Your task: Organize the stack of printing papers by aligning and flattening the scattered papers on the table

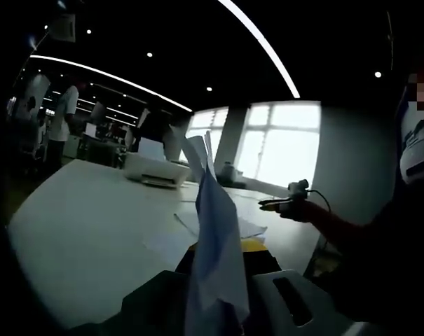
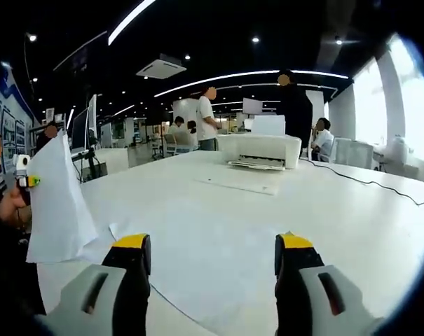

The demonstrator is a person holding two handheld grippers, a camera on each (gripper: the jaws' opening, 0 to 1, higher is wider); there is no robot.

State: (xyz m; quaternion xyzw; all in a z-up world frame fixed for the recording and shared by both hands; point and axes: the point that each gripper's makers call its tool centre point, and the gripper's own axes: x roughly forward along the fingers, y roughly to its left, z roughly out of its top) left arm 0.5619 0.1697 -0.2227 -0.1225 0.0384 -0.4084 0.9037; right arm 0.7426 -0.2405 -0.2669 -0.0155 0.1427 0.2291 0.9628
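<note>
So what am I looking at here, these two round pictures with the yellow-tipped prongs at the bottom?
A person holds a two-jaw gripper in each hand, and a fisheye camera rides on each, looking along its jaws. In the left gripper view, the left gripper is shut on a stack of papers, holding it on edge above the white table. The right gripper view shows the right gripper open and holding nothing, above a loose sheet lying flat on the table. The held stack shows at the left of that view too. Farther back sits a white printer, with another sheet in front of it. People stand behind.
</note>
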